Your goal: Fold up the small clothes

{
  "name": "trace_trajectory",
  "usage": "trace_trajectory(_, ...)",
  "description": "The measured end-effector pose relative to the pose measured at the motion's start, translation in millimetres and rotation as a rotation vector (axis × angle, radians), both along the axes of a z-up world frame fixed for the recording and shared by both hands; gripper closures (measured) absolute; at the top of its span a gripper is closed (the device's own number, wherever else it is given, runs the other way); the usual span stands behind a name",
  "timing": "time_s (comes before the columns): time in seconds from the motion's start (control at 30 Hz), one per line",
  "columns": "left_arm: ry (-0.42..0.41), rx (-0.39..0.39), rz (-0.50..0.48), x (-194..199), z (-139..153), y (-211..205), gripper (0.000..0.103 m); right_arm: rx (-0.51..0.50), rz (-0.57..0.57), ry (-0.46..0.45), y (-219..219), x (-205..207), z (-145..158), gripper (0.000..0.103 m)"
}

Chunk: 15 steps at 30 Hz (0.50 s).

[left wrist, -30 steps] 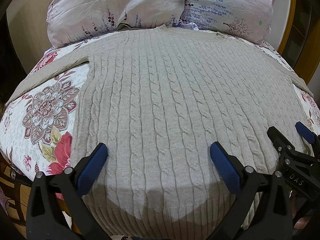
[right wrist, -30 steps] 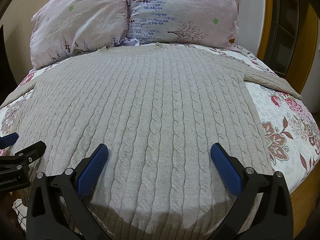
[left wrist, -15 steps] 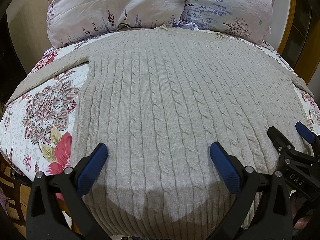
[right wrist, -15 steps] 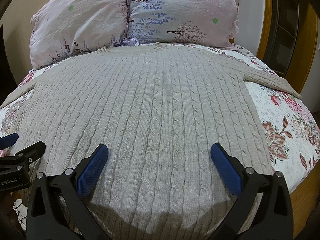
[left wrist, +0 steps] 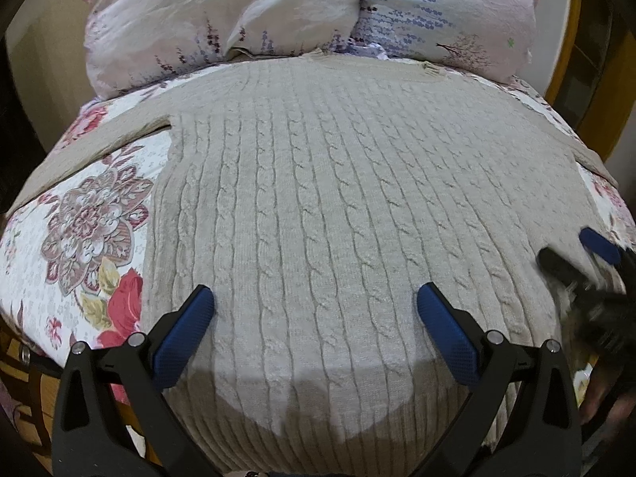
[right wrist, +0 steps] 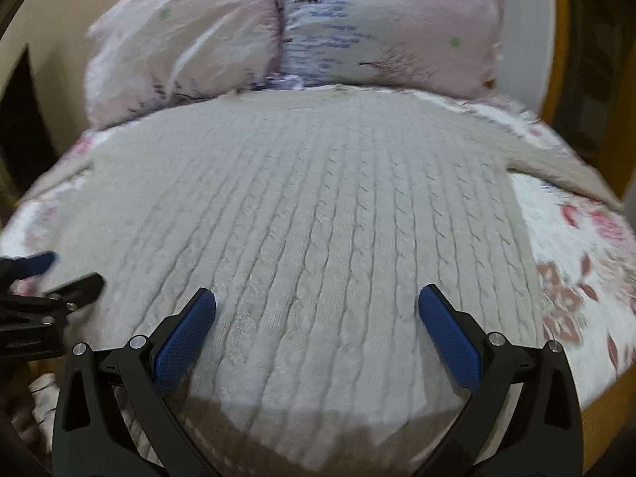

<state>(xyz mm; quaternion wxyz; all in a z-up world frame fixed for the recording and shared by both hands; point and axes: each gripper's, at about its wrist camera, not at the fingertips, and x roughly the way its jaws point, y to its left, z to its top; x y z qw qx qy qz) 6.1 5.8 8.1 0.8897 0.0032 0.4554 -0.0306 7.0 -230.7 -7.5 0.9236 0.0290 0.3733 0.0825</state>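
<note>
A beige cable-knit sweater lies flat and spread out on a bed, covering most of the floral bedspread beneath it. The sweater's neckline points away from the cameras, toward two pillows propped side by side at the head of the bed. The sleeves stretch outward to each side; one sleeve runs across the bedspread at the left of the left wrist view, and the other sleeve reaches toward the bed's right edge in the right wrist view.

The left gripper hangs over the sweater's lower hem area with its two blue-padded fingers spread wide apart, holding nothing. Its shadow falls on the ribbed hem below.

The right gripper sits in the same pose over the hem, a little further right, its blue pads also set wide apart and empty. (This view is blurred, so fine detail is soft.)

Each gripper shows up at the edge of the other's view: the right one appears as a blurred black shape with a blue tip at the right of the left wrist view, near the sweater's side edge.

A wooden bed frame shows at the lower right.
</note>
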Motion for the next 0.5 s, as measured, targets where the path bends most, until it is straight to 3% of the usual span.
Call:
trace_trajectory(0.07, 0.001, -0.056, -0.007, 4.0, 4.0, 12.2, 0.002, 0.122, -0.047, -0.006, -36.8, 6.4, 13.6, 0.001)
trace_trajectory(0.13, -0.025, -0.150, 0.040, 13.6, 12.9, 44.2, 0.002, 0.277, -0.201, -0.051, -107.6, 14.3, 32.0, 0.001)
trace_trajectory(0.3, -0.103, -0.386, 0.197, 36.7, 21.7, 137.0, 0.002, 0.594, -0.565, -0.058, -277.5, 30.7, 30.0, 0.032)
trace_trajectory(0.33, -0.121, -0.400, 0.234, 41.2, 22.0, 155.0, 0.002, 0.642, -0.626, -0.050, -304.6, 33.5, 24.8, 0.040)
trace_trajectory(0.4, -0.145, -0.388, 0.289, 50.0, 23.5, 179.4, 0.002, 0.710, -0.754, -0.025, -353.7, 36.7, 10.9, 0.043)
trace_trajectory(0.5, -0.192, -0.325, 0.381, 57.3, 25.3, 209.5, 0.002, 0.760, -0.842, 0.003, -390.5, 44.0, -5.5, 0.049)
